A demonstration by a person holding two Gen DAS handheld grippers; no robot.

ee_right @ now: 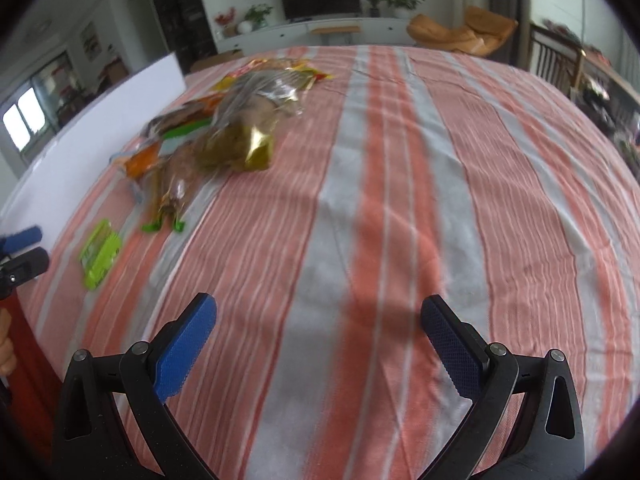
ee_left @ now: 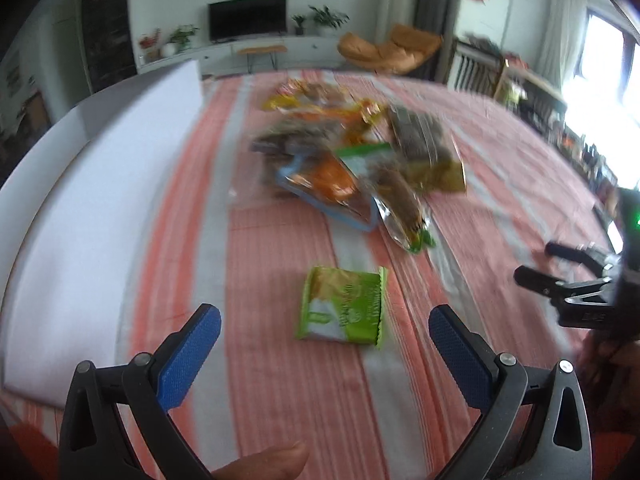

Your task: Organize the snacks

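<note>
1. Left gripper [ee_left: 324,322] hangs low over the striped cloth [ee_left: 280,380] with its blue pads [ee_left: 192,356] spread wide and nothing between them. The green snack packet [ee_left: 344,308] lies flat just ahead, roughly centred in the gap, so the wide stance looks like preparation to straddle it.
2. That packet sits alone, apart from the snack pile [ee_left: 348,160] farther up the cloth. Being single and flat, it is probably the easiest piece to take first.
3. The pile is a loose heap of overlapping bags in orange, yellow, brown and clear foil. Motion blur hides the labels, and I cannot tell how many bags there are.
4. The right gripper [ee_right: 320,330] is also spread and empty, held over a bare stretch of cloth well away from the snacks, which lie to its left. It appears to be waiting out of the way.
5. A white board [ee_left: 100,200] borders the left side of the cloth; its purpose is unclear.
6. Sorting seems barely begun.
</note>
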